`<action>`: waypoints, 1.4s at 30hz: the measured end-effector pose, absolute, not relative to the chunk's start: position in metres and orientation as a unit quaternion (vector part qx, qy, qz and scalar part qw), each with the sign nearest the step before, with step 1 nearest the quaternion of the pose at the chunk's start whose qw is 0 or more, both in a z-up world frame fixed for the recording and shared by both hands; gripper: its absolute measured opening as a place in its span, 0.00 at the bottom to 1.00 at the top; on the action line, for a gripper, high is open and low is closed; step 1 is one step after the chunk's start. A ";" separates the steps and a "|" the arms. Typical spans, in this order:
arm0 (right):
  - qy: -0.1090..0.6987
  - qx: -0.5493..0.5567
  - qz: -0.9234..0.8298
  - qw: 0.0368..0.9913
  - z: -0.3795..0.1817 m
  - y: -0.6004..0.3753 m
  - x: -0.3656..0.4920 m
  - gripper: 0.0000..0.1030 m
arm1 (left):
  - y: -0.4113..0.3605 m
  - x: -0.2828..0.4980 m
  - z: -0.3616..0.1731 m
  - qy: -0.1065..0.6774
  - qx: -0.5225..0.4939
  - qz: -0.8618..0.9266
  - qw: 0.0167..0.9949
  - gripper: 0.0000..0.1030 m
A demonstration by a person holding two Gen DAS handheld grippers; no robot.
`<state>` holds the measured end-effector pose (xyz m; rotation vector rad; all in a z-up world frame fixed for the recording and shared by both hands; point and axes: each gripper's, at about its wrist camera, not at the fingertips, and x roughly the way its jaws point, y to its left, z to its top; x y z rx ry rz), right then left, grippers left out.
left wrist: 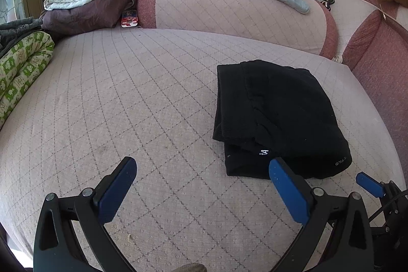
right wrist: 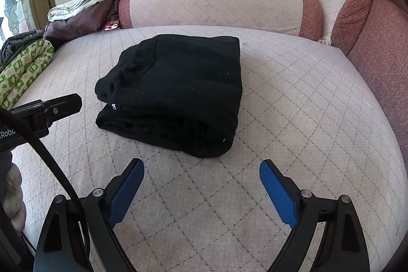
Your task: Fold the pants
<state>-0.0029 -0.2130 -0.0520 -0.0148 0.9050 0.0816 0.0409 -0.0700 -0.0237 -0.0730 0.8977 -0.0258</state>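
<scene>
Item: left gripper (left wrist: pixel 202 191). Jaws spread wide, holding nothing. It hovers over bare quilted cushion (left wrist: pixel 127 106); its right-hand fingertip (left wrist: pixel 276 165) overlaps the near edge of the bundle in this view, though contact cannot be confirmed.

Item: black pants (left wrist: pixel 278 119). Position relative to the left gripper: ahead and to its right, so the bundle sits off that gripper's centre line. Position relative to the right gripper (right wrist: pixel 201 176): straight ahead and slightly to its left, just beyond the fingertips, not touching them. Judgement: the right gripper is the better lined up of the two, the left the closer at its one fingertip.

Long axis: in the right wrist view the pants (right wrist: pixel 173 93) run away from the gripper, near end rounded and thick, far end flatter and squarer.

Condition: already a compact stack of several layers, one rounded fold facing the grippers (a scrap of white lettering shows between the layers on the left side). Top surface fairly smooth; left flank lumpier, with loose bunched edges. Fabric looks soft and thick, likely to slump if lifted by one edge. Judgement: folding appears essentially complete; at most a tidy of the left flank is left.

Item: right gripper. Jaws spread wide, empty, over bare cushion.

Item: sofa backrest (right wrist: pixel 216 7), well beyond the bundle.
</scene>
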 end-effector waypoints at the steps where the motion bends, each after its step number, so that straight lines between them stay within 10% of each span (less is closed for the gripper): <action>1: 0.438 -0.008 0.040 0.898 -0.053 -0.213 -0.003 0.92 | -0.070 0.041 -0.024 0.435 -0.035 -0.012 0.900 1.00; 42: 0.446 -0.022 0.067 0.892 -0.057 -0.195 -0.007 0.92 | -0.071 0.046 -0.042 0.462 -0.044 -0.019 0.886 1.00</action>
